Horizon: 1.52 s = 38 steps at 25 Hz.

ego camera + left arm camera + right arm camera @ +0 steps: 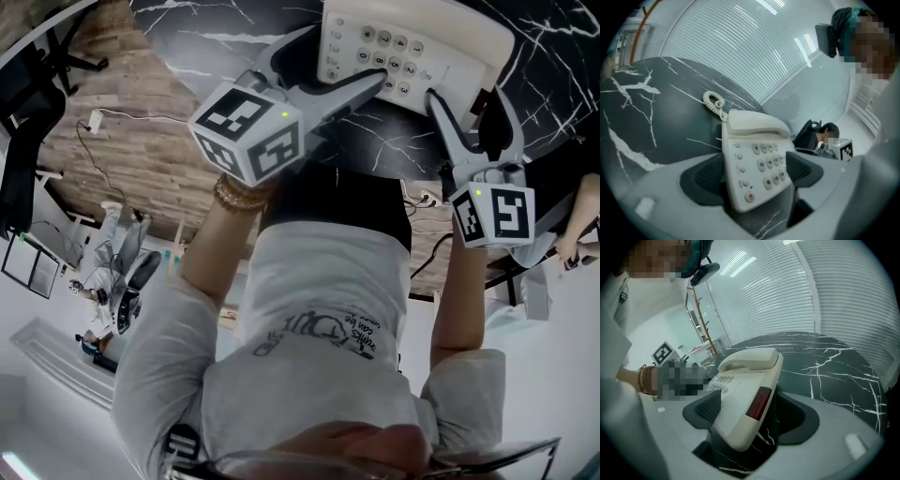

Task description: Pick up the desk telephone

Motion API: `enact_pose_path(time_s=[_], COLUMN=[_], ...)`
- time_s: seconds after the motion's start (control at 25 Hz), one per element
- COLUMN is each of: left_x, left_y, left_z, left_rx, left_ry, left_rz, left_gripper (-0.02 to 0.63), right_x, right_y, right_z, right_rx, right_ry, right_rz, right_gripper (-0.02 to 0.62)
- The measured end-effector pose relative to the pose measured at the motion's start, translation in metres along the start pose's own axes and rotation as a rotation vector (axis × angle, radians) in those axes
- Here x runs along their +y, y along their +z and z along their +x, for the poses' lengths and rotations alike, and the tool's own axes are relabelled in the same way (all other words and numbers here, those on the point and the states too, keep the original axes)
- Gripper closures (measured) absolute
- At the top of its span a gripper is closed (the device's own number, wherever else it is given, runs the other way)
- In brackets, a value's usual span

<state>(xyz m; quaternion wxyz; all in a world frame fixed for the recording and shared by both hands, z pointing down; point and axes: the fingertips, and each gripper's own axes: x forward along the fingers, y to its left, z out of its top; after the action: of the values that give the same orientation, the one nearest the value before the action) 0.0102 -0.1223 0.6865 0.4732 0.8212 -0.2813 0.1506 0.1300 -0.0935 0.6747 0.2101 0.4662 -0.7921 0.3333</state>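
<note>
The round black marble table (562, 56) with white veins lies below and ahead of both grippers; it also fills the far side of the left gripper view (642, 117) and of the right gripper view (834, 366).

The cream desk telephone (394, 47) is between the two grippers, at their tips. The left gripper (342, 56) takes it from its own side and the right gripper (466, 101) from the opposite side.

In the left gripper view the desk telephone (754, 164) stands between the jaws of the left gripper (754, 173), with its near corner pointing back toward the camera. The jaws are closed onto it, one dark pad (705, 180) against each side of the body, and marble shows under the near corner.

In the right gripper view the desk telephone (740, 404) sits tilted between the jaws of the right gripper (750, 416). The jaws are clamped on its corner: the ribbed pad (708, 408) on the left presses the top face, and the other jaw stands at the underside.

Each gripper has a marker cube behind the jaws: the left one (248, 127) and the right one (494, 214).

The handset (757, 123) rests on the end of the phone farthest from the left gripper. The keypad (768, 164) lies just ahead of the jaws. The coiled cord (714, 101) lies on the table beyond the handset. A small red window (758, 404) is on the side wall that faces the right gripper
</note>
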Motion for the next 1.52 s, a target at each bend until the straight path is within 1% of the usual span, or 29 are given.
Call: enact_pose_path(time_s=[0.16,0.2,0.24,0.32,0.4,0.68,1.2,1.32,1.52], left_x=[0.003,0.005,0.009,0.014,0.015,0.015,0.006,0.000,-0.019], left_y=[-0.001,-0.002,-0.003,-0.005,-0.006,-0.005,-0.003,0.004,0.025], left_z=[0.001,0.001,0.001,0.001,0.000,0.000,-0.008,-0.011,-0.020], left_rx=[0.006,0.013,0.023,0.045,0.048,0.026,0.052,0.046,0.027], left_ry=[0.024,0.041,0.069,0.123,0.141,0.151,0.167,0.168,0.166], left_rz=[0.001,0.010,0.030,0.084,0.105,0.080,0.084,0.093,0.105], left_gripper=[0.217,0.234,0.265,0.321,0.321,0.324,0.324,0.324,0.322], right_x=[0.002,0.002,0.002,0.003,0.004,0.006,0.012,0.013,0.017], right_y=[-0.002,-0.002,-0.002,-0.002,-0.002,0.000,0.003,0.011,0.035], right_z=[0.001,0.001,0.001,0.001,0.001,0.001,-0.008,-0.013,-0.028], right_rx=[-0.010,-0.013,-0.017,-0.022,-0.023,-0.026,-0.014,-0.024,-0.047], right_ry=[0.021,0.023,0.023,0.022,0.020,0.003,-0.004,-0.005,-0.008], right_rz=[0.018,0.018,0.017,0.019,0.026,0.027,0.059,0.055,0.045], right_gripper=[0.247,0.247,0.249,0.252,0.253,0.259,0.262,0.262,0.262])
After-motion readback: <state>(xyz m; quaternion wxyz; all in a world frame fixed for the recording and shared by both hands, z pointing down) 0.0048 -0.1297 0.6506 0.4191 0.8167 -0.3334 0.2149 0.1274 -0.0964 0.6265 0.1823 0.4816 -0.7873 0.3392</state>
